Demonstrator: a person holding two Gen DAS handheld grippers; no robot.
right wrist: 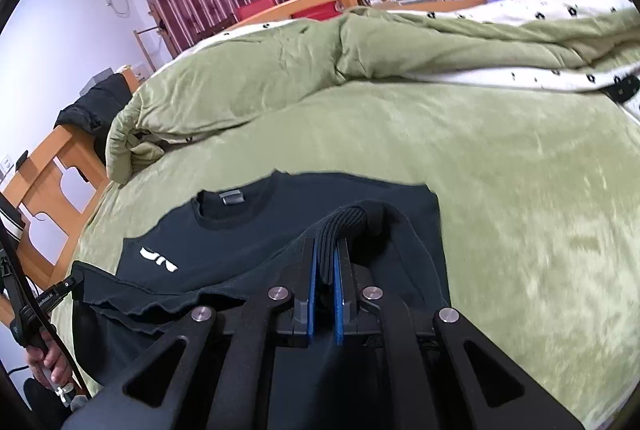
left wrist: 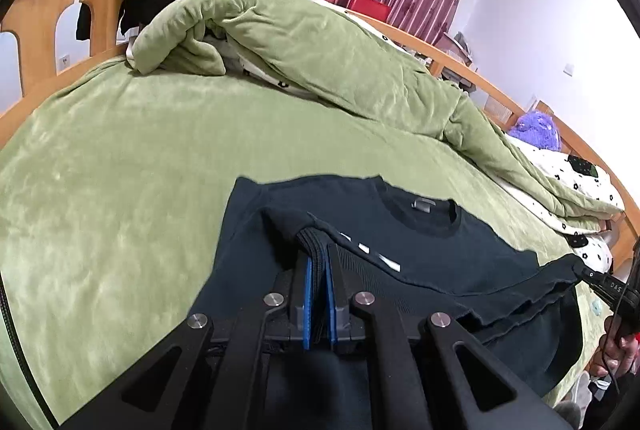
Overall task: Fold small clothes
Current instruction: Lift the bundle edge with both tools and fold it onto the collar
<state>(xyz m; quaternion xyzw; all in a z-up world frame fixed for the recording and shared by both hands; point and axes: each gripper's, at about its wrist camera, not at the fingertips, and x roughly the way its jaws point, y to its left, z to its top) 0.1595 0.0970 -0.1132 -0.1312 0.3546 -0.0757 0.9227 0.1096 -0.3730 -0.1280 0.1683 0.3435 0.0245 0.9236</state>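
Garment under inspection: a dark sweatshirt lying on the green bed cover, collar toward the heaped green quilt, lower part nearest me; I note white lettering on its chest. My left tool is clenched on a bunched ribbed hem, blue pads pressed against the fabric from both sides; my right tool is likewise clamped on a ribbed fold at the opposite side. The hem between the two grips is lifted off the bed and doubled toward the chest. From the left view I see the right tool's tip at the garment's far corner; a hand shows in the right view.
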